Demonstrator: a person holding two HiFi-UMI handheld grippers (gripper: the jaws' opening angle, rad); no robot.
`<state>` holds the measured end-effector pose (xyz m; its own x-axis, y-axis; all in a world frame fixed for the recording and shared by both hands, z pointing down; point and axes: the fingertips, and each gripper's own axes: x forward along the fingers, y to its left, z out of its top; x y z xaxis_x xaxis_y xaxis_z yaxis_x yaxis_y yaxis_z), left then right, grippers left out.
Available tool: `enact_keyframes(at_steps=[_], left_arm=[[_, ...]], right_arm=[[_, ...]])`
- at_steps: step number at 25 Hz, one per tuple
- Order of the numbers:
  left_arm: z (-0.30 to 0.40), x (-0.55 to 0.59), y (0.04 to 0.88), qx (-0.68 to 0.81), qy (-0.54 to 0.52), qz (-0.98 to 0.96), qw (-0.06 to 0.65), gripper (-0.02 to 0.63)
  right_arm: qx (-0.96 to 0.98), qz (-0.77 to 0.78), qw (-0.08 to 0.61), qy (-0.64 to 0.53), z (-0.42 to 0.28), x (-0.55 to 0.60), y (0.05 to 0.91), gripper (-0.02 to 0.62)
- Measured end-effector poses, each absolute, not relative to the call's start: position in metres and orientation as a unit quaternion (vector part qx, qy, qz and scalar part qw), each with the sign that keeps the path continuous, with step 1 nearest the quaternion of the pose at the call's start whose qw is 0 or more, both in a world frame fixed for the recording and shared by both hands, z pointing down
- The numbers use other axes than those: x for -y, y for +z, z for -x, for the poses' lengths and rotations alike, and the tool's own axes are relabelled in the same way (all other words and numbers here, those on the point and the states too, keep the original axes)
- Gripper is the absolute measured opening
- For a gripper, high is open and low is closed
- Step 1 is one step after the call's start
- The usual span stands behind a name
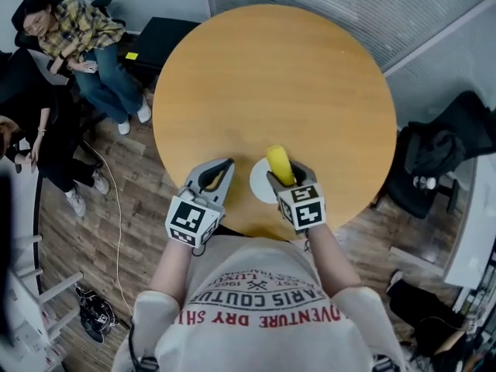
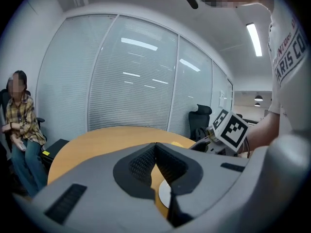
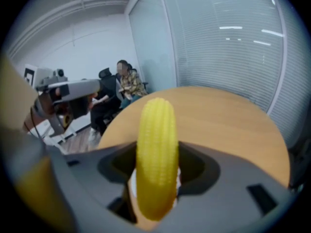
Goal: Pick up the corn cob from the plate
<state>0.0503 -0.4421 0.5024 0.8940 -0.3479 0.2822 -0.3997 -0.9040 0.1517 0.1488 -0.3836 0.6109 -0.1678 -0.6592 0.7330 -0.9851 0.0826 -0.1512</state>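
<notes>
Round wooden table (image 1: 271,84), seated person (image 1: 77,33) nearby

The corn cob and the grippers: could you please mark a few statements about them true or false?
1. The right gripper is shut on the corn cob. True.
2. The plate is white. True.
3. The left gripper holds the plate. False: its jaws are together with nothing between them.
4. The table is square. False: it is round.
</notes>
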Motion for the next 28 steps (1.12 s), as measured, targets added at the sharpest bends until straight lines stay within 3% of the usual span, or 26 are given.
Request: enact_keyframes(at_steps=[18, 28], left_arm=[[-0.09, 0.44, 0.402, 0.176, 0.045, -0.983, 0.033, 0.032], [-0.099, 0.438, 0.391, 0.172, 0.036, -0.984, 0.041, 0.032]], right_arm=[[0.696, -0.699, 0.067, 0.15, -0.205, 0.371, 0.426, 0.261], [0.692, -0.711, 0.044, 0.12, -0.214, 0.36, 0.407, 0.261]])
